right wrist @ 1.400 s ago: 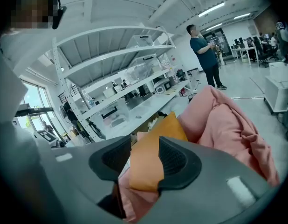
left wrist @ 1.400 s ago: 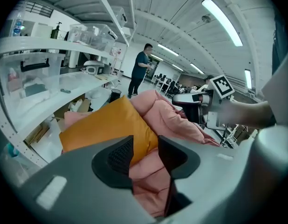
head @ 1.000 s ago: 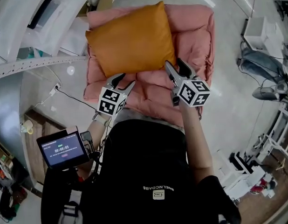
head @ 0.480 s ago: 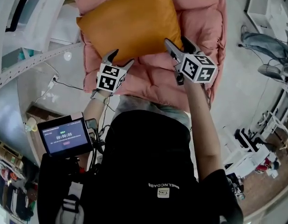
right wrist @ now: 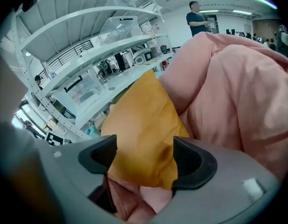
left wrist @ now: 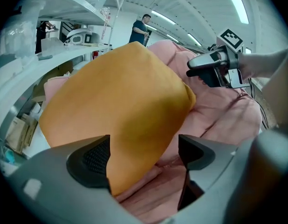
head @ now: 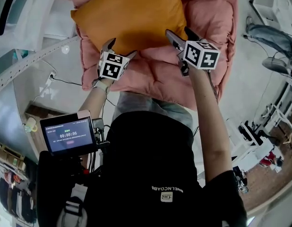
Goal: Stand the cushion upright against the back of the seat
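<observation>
In the head view, a small screen (head: 69, 135) sits at about 8 o'clock on the person's chest. At 11 o'clock from it, the left tool (head: 121, 48) points at the lower left corner of the orange cushion (head: 132, 18). Its jaws stand wide apart and have just been opening. In the left gripper view, the cushion (left wrist: 120, 106) hangs its lower corner between them: the fabric lies beside the left pad and stays clear of the right one, so nothing is clamped.

The cushion stands tilted on the pink padded seat (head: 202, 13), toward 12 o'clock in the head view, and leans on the seat's puffy back.

At 3 o'clock from the cushion's lower edge, the right tool (head: 179, 32) also gapes, its jaws just opened. In the right gripper view, the cushion's corner (right wrist: 144, 129) droops loosely between them, with pink padding (right wrist: 237, 92) at 3 o'clock.
</observation>
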The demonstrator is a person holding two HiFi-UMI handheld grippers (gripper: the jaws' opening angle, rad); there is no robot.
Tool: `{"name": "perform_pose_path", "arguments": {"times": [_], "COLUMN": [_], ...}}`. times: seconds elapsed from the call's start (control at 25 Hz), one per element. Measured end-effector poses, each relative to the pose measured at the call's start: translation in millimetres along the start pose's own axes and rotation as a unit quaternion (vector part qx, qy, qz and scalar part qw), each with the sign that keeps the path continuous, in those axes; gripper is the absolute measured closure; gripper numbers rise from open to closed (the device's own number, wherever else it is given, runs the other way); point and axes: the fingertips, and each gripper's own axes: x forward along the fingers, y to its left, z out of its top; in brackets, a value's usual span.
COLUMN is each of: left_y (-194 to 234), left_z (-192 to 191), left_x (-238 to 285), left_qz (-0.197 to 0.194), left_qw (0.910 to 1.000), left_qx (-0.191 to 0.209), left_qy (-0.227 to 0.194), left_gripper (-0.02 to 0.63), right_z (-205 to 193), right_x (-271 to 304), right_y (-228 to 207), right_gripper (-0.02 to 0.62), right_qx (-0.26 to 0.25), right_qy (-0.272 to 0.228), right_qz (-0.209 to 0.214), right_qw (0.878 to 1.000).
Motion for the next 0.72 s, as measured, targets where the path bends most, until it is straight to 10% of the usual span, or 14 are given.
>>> {"name": "perform_pose_path", "arguments": {"times": [0.72], "left_y": [20], "left_z": [-14], "left_x": [61], "left_qz": [0.039], "left_qw": [0.9967], "left_qx": [0.066], "left_qy": [0.028], "left_gripper": [0.16], "right_z": [-21], "right_x": [54], "right_y": [-32], "right_gripper": [0.21], "right_qx": [-0.006], "right_qy": [0.053], "right_qz": [-0.028], "right_qw": [0.998]}}
